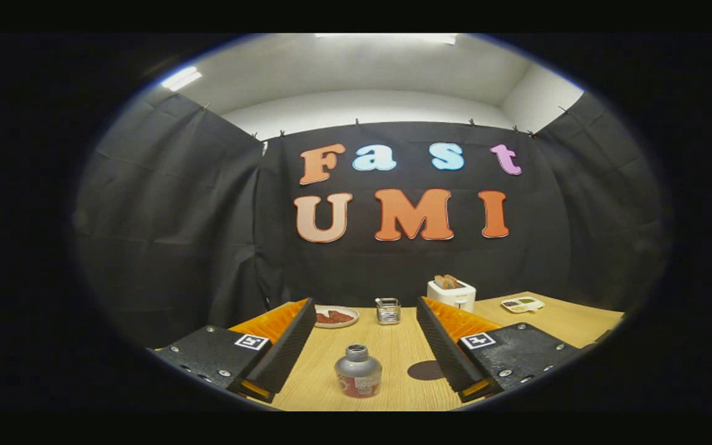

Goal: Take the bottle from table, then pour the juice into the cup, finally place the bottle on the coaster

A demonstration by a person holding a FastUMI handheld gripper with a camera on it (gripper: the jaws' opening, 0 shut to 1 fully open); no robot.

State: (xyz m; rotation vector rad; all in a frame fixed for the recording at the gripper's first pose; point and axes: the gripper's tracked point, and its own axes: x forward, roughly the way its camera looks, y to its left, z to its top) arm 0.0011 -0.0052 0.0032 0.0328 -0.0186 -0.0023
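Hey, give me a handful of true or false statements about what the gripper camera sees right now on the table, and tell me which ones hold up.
1. The gripper is open, with nothing held between its fingers. True.
2. The bottle lies on its side. False: it stands upright on the table, between the two fingers.
3. The dark round coaster sits on the table beside the bottle, next to the right finger. True.
4. The bottle already stands on the coaster. False: it stands apart from it on bare wood.
5. A white toaster with bread in it stands beyond the fingers. True.
6. The cup is between the fingers. False: it stands beyond them, next to a plate.
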